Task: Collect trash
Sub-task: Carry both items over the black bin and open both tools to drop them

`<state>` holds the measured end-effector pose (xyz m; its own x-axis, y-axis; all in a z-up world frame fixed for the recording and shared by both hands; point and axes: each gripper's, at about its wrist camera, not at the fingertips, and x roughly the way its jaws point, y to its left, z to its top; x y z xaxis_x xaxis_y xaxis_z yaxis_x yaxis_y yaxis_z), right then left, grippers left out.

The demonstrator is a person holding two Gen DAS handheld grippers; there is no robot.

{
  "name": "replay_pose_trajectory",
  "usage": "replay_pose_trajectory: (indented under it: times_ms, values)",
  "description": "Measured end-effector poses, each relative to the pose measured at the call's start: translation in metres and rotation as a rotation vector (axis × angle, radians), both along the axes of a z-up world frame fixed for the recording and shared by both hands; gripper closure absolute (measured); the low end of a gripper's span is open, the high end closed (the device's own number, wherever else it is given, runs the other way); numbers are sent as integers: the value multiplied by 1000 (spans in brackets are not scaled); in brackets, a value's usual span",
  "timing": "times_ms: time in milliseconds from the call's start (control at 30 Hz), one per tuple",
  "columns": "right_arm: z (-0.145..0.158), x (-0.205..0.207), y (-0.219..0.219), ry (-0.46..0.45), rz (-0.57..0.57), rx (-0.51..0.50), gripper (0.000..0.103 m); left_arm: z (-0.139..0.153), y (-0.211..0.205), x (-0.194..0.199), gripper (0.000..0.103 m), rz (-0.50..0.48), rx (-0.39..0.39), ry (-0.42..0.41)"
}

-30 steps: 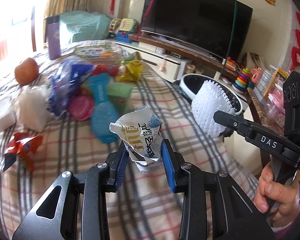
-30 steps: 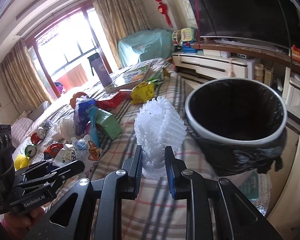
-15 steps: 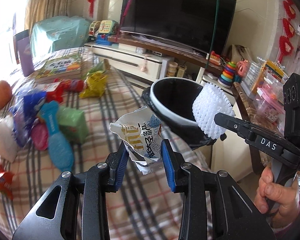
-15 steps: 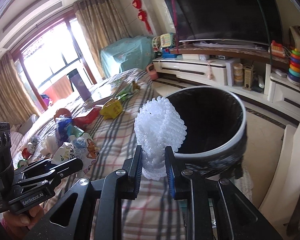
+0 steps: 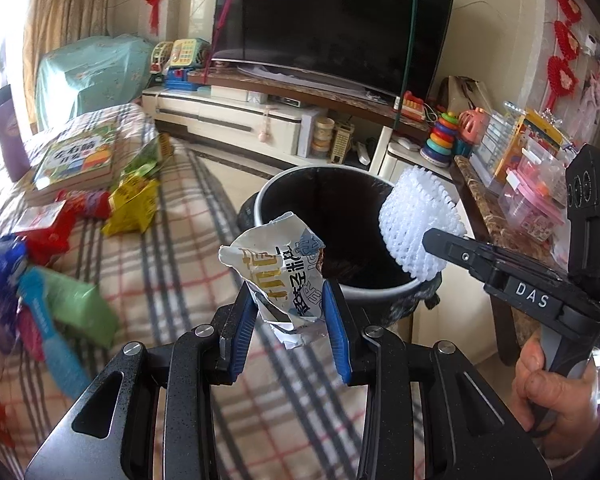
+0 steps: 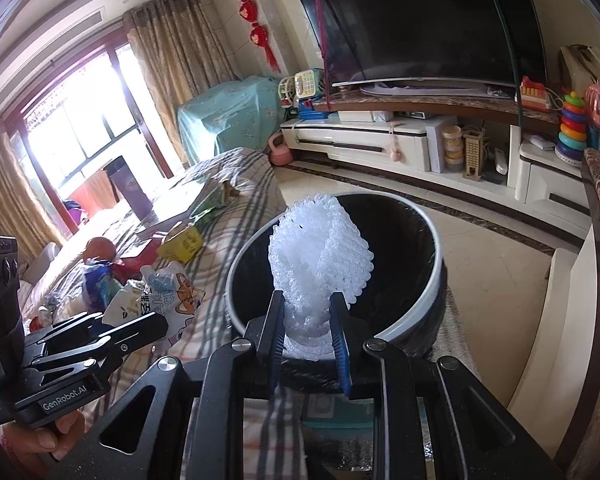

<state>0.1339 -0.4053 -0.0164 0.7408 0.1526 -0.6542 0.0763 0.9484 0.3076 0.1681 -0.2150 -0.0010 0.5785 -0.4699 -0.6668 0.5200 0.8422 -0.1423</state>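
My left gripper (image 5: 287, 312) is shut on a crumpled white snack wrapper (image 5: 278, 268) with printed characters, held above the plaid bed near the bin's near rim. My right gripper (image 6: 306, 320) is shut on a white foam net sleeve (image 6: 318, 256) and holds it over the open mouth of the black trash bin (image 6: 428, 296) with a white rim. The bin (image 5: 296, 184) stands beside the bed edge. In the left wrist view the foam net (image 5: 414, 226) and right gripper (image 5: 452, 246) sit over the bin's right side. In the right wrist view the left gripper (image 6: 152, 326) and its wrapper (image 6: 160, 292) appear at left.
The plaid bed (image 5: 180, 248) carries more trash: a yellow packet (image 5: 134, 206), red wrappers (image 5: 56, 224), a green packet (image 5: 80, 304), a blue item (image 5: 44, 320) and a book (image 5: 76, 160). A TV stand (image 6: 380, 140) and a toy-laden shelf (image 5: 512, 168) lie beyond the bin.
Both grippers moved right, away from the trash pile toward the bin. The foam net went from beside the bin to over its mouth. Both grips stayed shut.
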Motion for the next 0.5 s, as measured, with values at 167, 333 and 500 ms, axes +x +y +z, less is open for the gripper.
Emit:
replay_pose_trajectory:
  times_ms: [167, 333, 500]
  values:
    - [-2, 9, -10, 12, -10, 2, 81, 3, -19, 13, 71, -22, 7, 1]
    - [-5, 17, -18, 25, -15, -1, 80, 1, -33, 26, 71, -38, 9, 21]
    - [-10, 25, -26, 43, -20, 3, 80, -4, -44, 36, 71, -49, 19, 38]
